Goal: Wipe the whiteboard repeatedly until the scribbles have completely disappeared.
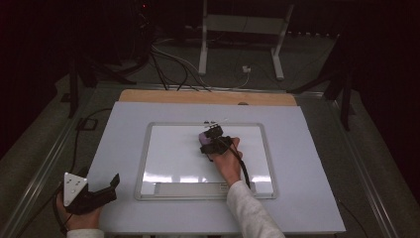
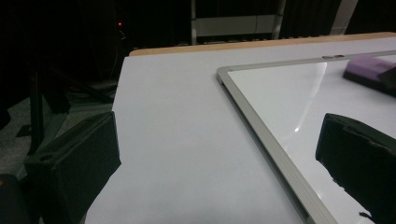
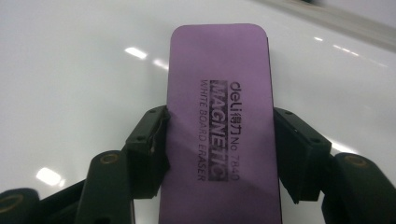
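Note:
A purple whiteboard eraser (image 3: 220,116) lies flat on the whiteboard (image 1: 168,153), printed side up. My right gripper (image 3: 219,140) is shut on the eraser, one jaw pressed against each long side. From above, the eraser (image 1: 204,136) and right gripper (image 1: 214,139) sit near the board's upper middle, just below some small black marks (image 1: 212,122). My left gripper (image 1: 106,186) hovers open at the table's near left corner, off the board, with nothing between its jaws. The left gripper view looks across the table top at the eraser (image 2: 369,70) far right.
The whiteboard's metal frame (image 2: 261,126) rises slightly above the pale table top (image 1: 114,144). A pen tray (image 1: 190,189) runs along the board's near edge. A wooden strip (image 1: 208,97) borders the table's far side. Cables and a white stand (image 1: 242,29) lie on the floor beyond.

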